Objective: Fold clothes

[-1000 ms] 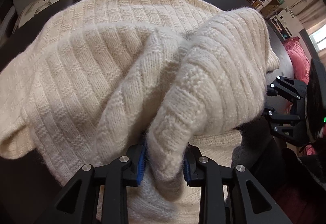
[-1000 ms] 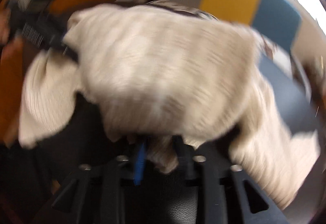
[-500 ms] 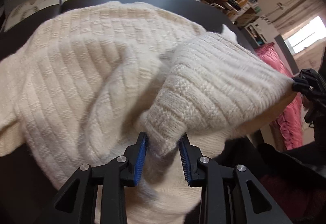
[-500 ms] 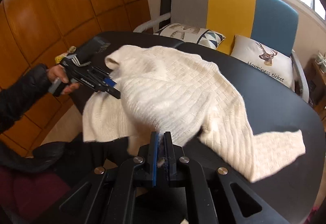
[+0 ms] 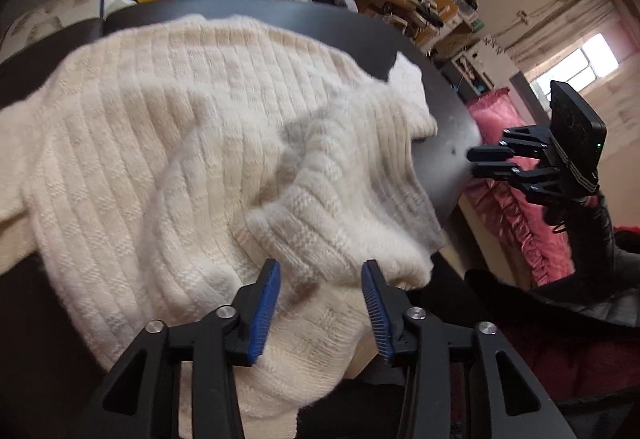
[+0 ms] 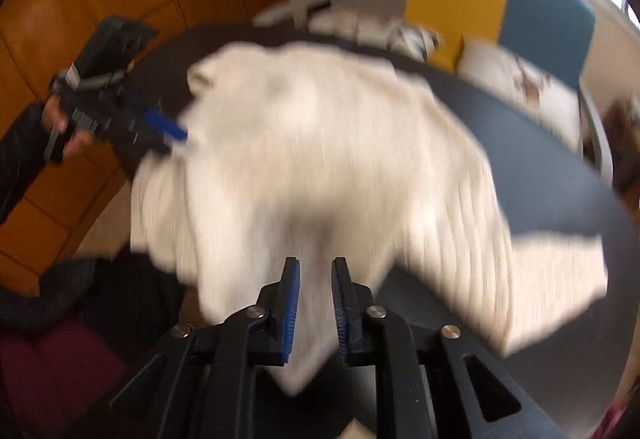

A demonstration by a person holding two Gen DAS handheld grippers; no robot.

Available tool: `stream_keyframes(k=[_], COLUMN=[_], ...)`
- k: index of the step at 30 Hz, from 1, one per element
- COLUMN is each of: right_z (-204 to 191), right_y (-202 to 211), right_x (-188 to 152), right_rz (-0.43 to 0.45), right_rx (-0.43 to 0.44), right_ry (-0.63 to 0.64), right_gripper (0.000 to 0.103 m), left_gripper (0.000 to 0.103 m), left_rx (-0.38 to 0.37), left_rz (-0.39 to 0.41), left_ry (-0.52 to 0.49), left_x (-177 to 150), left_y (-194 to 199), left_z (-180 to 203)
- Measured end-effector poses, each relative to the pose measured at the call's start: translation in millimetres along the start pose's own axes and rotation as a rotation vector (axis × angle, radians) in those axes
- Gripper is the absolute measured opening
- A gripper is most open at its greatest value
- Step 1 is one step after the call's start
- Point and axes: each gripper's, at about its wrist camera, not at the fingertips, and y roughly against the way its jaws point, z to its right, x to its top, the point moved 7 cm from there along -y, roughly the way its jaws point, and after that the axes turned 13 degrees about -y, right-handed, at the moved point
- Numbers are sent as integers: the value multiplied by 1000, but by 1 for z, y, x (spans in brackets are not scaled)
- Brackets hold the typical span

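**Cream knit let go on the dark table**

Blue-padded jaws of the left gripper (image 5: 320,303) are opening, clear of the cream sweater (image 5: 192,167) lying bunched beneath them. Jaws of the right gripper (image 6: 316,303) are opening too; blur hides contact, but the knit seems only behind the narrow gap. From there, the sweater spreads toward twelve o'clock over the table (image 6: 560,191), one sleeve at three o'clock.

Both wrist views look steeply down, close over the shared cream sweater (image 5: 192,143).
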Motion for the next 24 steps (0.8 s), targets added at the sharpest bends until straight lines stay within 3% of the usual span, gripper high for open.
stream_keyframes(k=[3, 6, 11, 12, 14, 19, 24], right_z=[-28, -43, -47, -45, -41, -36, -40], right_y=[-34, -90, -157, -160, -167, -172, -171], right_x=[47, 76, 65, 61, 55, 50, 52], right_rz=[57, 14, -72, -80, -95, -103, -74], right_rx=[31, 75, 93, 88, 83, 84, 60], right_ry=[1, -40, -100, -102, -116, -135, -103], right_gripper=[16, 16, 16, 16, 16, 16, 16], left_gripper=[52, 54, 57, 57, 57, 59, 59], left_rx=[59, 133, 143, 148, 72, -16, -16], left_rz=[67, 141, 338, 358, 437, 623, 720], left_ry=[54, 177, 575, 628, 745, 953, 1042], left_x=[-4, -30, -107, -117, -132, -137, -132], left_y=[31, 72, 117, 116, 108, 79, 70], left_z=[-22, -62, -161, -174, -200, -242, -254])
